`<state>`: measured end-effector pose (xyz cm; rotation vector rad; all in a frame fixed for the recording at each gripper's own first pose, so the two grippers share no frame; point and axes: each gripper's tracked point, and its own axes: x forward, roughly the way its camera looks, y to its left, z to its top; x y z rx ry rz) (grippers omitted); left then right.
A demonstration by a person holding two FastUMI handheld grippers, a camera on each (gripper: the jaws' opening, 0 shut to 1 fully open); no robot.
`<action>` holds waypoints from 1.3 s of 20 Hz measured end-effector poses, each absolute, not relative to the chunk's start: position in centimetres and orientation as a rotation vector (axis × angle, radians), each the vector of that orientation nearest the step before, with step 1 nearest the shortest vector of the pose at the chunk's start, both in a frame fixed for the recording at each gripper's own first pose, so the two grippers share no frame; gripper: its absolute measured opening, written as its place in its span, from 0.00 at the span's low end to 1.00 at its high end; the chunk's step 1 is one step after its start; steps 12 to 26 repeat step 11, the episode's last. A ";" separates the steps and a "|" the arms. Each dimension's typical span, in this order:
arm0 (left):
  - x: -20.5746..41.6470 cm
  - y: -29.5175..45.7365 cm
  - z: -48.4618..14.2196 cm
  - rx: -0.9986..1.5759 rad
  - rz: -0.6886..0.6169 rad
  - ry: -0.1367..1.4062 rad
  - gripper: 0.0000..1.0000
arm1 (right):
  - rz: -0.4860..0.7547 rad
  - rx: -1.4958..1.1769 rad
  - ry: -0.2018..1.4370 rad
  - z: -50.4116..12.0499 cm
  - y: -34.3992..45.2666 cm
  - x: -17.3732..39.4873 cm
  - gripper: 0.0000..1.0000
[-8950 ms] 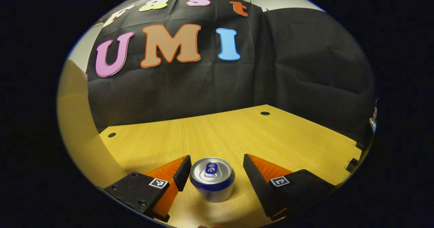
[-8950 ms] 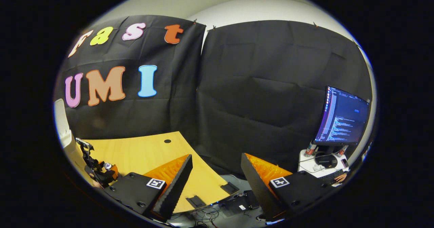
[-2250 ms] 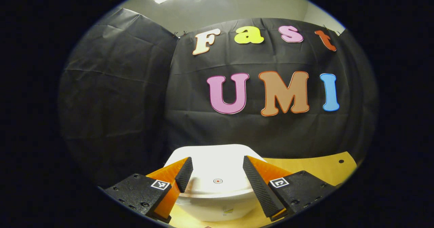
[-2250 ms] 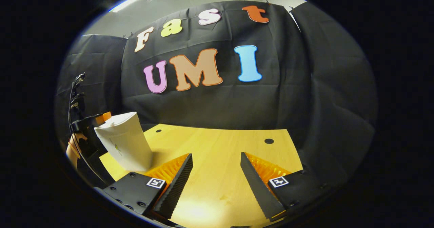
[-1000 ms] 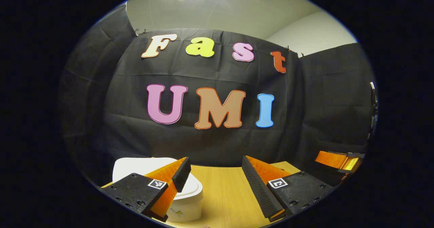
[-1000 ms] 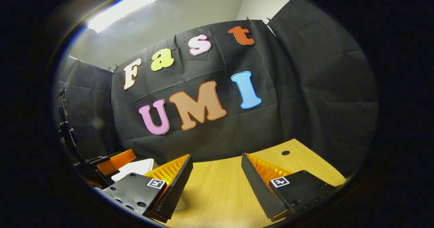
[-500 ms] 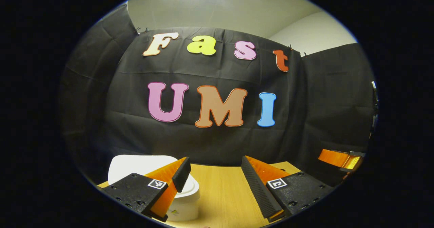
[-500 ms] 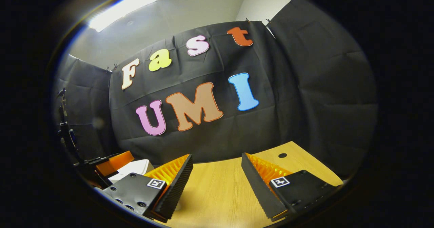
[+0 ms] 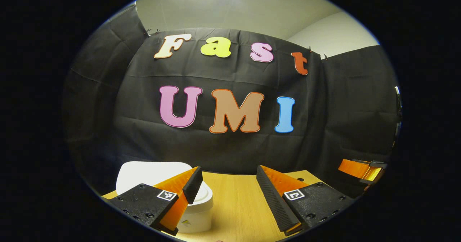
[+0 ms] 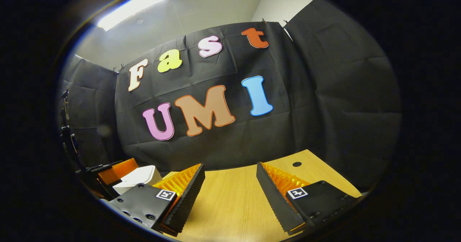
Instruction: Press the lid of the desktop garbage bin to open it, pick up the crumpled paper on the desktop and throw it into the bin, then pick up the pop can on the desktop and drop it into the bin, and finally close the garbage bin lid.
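1. Just beyond the left finger of the left gripper (image 9: pixel 229 195), the white garbage bin (image 9: pixel 196 213) stands on the wooden desktop (image 9: pixel 236 213), partly hidden by that finger. Its lid (image 9: pixel 151 171) lies flat over the top, so it looks closed.
2. The left gripper's jaws stand wide apart with nothing between them, only bare desktop ahead.
3. In the right gripper view, the bin (image 10: pixel 138 176) sits to the left of and beyond the right gripper (image 10: pixel 229 195), with the left gripper (image 10: pixel 111 173) just beside it on the far side.
4. The right gripper's jaws are likewise spread wide and hold nothing.
5. The right gripper (image 9: pixel 360 169) also appears in the left gripper view, off to the right and well apart from the bin.
6. No crumpled paper or pop can lies on the stretches of desktop visible ahead of either gripper. Judging from that and the shut lid, both items are probably inside, though the bin's contents are hidden.
7. By that reading, the task appears finished, with nothing left but to draw both grippers clear.
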<state>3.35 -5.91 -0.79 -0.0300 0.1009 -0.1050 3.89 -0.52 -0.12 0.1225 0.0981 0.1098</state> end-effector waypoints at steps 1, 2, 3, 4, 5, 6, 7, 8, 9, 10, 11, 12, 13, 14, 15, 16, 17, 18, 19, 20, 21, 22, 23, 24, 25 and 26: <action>3.2 -5.7 -0.9 -0.031 -0.097 0.101 0.92 | 0.115 0.121 0.100 -0.1 -0.3 4.0 0.96; 3.2 -5.6 -0.9 -0.033 -0.092 0.103 0.92 | 0.121 0.118 0.102 -0.1 -0.2 4.0 0.96; 3.2 -5.5 -0.9 -0.034 -0.088 0.105 0.92 | 0.125 0.114 0.104 -0.2 -0.2 4.0 0.96; 3.2 -5.5 -1.0 -0.036 -0.088 0.108 0.92 | 0.127 0.111 0.106 -0.2 -0.2 4.0 0.96; 3.2 -5.6 -1.0 -0.040 -0.089 0.109 0.92 | 0.129 0.108 0.106 -0.3 -0.1 3.9 0.96; 3.3 -5.7 -1.1 -0.045 -0.091 0.111 0.92 | 0.128 0.106 0.108 -0.2 -0.2 3.8 0.96; 3.3 -5.9 -1.1 -0.049 -0.096 0.113 0.92 | 0.125 0.105 0.108 -0.1 -0.4 3.7 0.96; 3.3 -6.3 -1.2 -0.052 -0.102 0.115 0.92 | 0.120 0.104 0.108 -0.1 -0.6 3.7 0.96; 3.4 -6.5 -1.1 -0.053 -0.110 0.117 0.92 | 0.113 0.105 0.107 0.0 -0.7 3.6 0.96; 3.5 -6.7 -1.2 -0.053 -0.119 0.120 0.92 | 0.106 0.108 0.105 0.1 -0.9 3.4 0.96; 3.6 -6.9 -1.2 -0.053 -0.129 0.120 0.92 | 0.097 0.110 0.102 0.1 -1.1 3.4 0.96; 3.6 -6.9 -1.2 -0.053 -0.129 0.120 0.92 | 0.097 0.110 0.102 0.1 -1.1 3.4 0.96; 3.6 -6.9 -1.2 -0.053 -0.129 0.120 0.92 | 0.097 0.110 0.102 0.1 -1.1 3.4 0.96; 3.6 -6.9 -1.2 -0.053 -0.129 0.120 0.92 | 0.097 0.110 0.102 0.1 -1.1 3.4 0.96; 3.6 -6.9 -1.2 -0.053 -0.129 0.120 0.92 | 0.097 0.110 0.102 0.1 -1.1 3.4 0.96; 3.6 -6.9 -1.2 -0.053 -0.129 0.120 0.92 | 0.097 0.110 0.102 0.1 -1.1 3.4 0.96; 3.6 -6.9 -1.2 -0.053 -0.129 0.120 0.92 | 0.097 0.110 0.102 0.1 -1.1 3.4 0.96; 3.6 -6.9 -1.2 -0.053 -0.129 0.120 0.92 | 0.097 0.110 0.102 0.1 -1.1 3.4 0.96; 3.6 -6.9 -1.2 -0.053 -0.129 0.120 0.92 | 0.097 0.110 0.102 0.1 -1.1 3.4 0.96; 3.6 -6.9 -1.2 -0.053 -0.129 0.120 0.92 | 0.097 0.110 0.102 0.1 -1.1 3.4 0.96; 3.6 -6.9 -1.2 -0.053 -0.129 0.120 0.92 | 0.097 0.110 0.102 0.1 -1.1 3.4 0.96; 3.6 -6.9 -1.2 -0.053 -0.129 0.120 0.92 | 0.097 0.110 0.102 0.1 -1.1 3.4 0.96; 3.6 -6.9 -1.2 -0.053 -0.129 0.120 0.92 | 0.097 0.110 0.102 0.1 -1.1 3.4 0.96; 3.6 -6.9 -1.2 -0.053 -0.129 0.120 0.92 | 0.097 0.110 0.102 0.1 -1.1 3.4 0.96; 3.6 -6.9 -1.2 -0.053 -0.129 0.120 0.92 | 0.097 0.110 0.102 0.1 -1.1 3.4 0.96; 3.6 -6.9 -1.2 -0.053 -0.129 0.120 0.92 | 0.097 0.110 0.102 0.1 -1.1 3.4 0.96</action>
